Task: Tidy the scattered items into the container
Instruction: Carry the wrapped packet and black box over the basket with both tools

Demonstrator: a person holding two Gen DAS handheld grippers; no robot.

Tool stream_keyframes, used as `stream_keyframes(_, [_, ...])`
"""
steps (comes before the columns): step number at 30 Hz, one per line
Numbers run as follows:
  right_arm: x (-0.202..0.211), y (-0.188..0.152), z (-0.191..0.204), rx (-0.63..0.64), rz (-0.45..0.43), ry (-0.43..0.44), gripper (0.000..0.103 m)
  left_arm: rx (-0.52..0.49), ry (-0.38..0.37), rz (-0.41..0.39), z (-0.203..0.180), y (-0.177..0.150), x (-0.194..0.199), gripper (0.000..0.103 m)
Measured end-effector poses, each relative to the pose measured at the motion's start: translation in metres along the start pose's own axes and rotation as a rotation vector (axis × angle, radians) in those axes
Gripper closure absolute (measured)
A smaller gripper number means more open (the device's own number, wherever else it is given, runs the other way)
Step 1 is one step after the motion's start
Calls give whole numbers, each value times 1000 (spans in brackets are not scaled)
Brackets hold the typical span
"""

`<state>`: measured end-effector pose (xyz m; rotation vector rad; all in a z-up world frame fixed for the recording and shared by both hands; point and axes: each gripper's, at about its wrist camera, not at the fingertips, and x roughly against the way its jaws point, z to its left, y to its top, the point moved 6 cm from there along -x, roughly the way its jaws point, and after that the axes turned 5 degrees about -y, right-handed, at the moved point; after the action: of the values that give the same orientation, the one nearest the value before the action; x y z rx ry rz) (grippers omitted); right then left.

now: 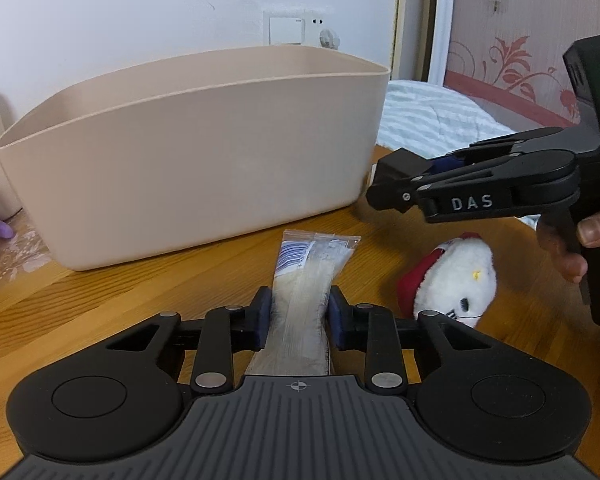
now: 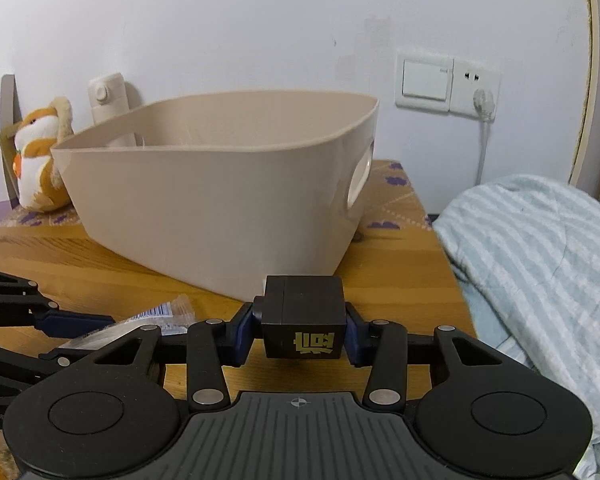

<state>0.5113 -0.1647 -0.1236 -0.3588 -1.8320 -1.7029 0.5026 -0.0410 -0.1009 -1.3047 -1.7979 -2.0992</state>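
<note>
A beige plastic bin point(image 1: 188, 152) stands on the wooden table point(image 1: 100, 304), its inside hidden from the left wrist view. My left gripper point(image 1: 298, 316) is shut on a clear plastic packet point(image 1: 304, 280) with a barcode label that lies just in front of the bin. My right gripper point(image 2: 303, 330) is shut on a small black cube point(image 2: 304, 316) with a yellow mark and holds it above the table, near the bin point(image 2: 220, 184). The right gripper point(image 1: 396, 184) also shows at the right of the left wrist view. A white plush toy point(image 1: 452, 280) with a red part lies under it.
A striped light-blue blanket point(image 2: 540, 264) lies past the table's right edge. An orange-and-white plush point(image 2: 38, 160) and a cream bottle point(image 2: 108, 96) stand behind the bin by the wall. A wall socket with a plugged cable point(image 2: 482, 104) is at the back right.
</note>
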Motion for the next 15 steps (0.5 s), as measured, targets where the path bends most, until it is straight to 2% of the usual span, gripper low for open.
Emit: stream_keyframes(15, [42,22,-3,-6,-99,10,62,-2,22,-108,8,29,47,73])
